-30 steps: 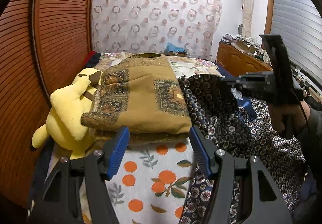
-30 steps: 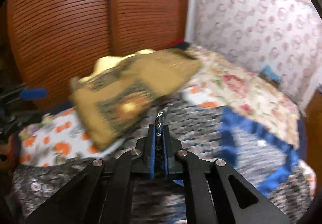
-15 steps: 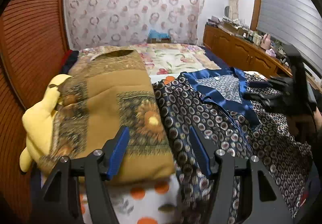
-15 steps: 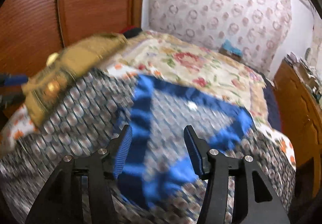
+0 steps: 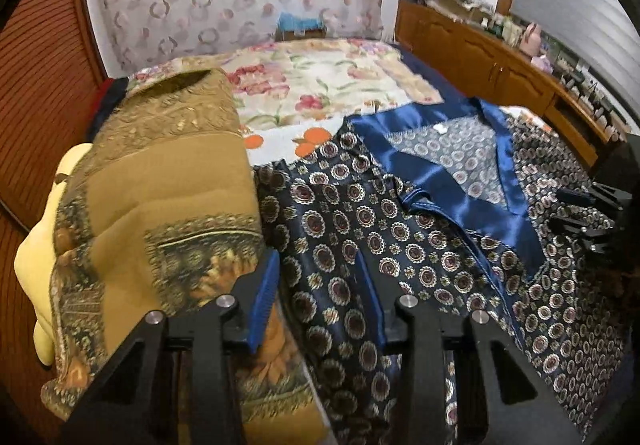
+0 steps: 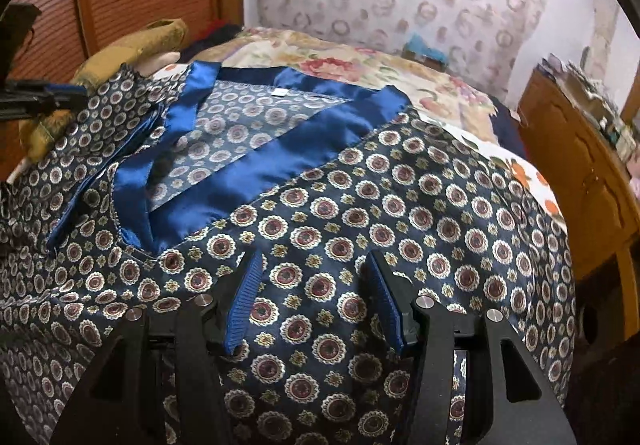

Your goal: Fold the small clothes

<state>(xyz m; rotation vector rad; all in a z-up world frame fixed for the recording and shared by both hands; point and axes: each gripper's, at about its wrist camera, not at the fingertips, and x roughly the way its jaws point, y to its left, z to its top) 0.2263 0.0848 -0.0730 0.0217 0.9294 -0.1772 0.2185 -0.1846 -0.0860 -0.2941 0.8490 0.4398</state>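
A dark navy satin garment with round medallion print and a shiny blue collar band [image 5: 436,181] lies spread open on the bed; it also fills the right wrist view [image 6: 360,205]. My left gripper [image 5: 320,297] is open and empty, just above the garment's left edge. My right gripper [image 6: 316,301] is open and empty, low over the garment's right front panel. A folded ochre patterned cloth [image 5: 160,205] lies to the left of the garment.
A yellow plush toy [image 5: 36,265] lies under the ochre cloth at the bed's left edge, by a wooden slatted wall [image 5: 36,105]. A floral bedspread [image 5: 320,81] covers the far bed. A wooden cabinet [image 5: 500,65] runs along the right side.
My right gripper let go of the garment, opened, and swung over its right panel. My left gripper moved right from the ochre cloth to the garment's left edge.
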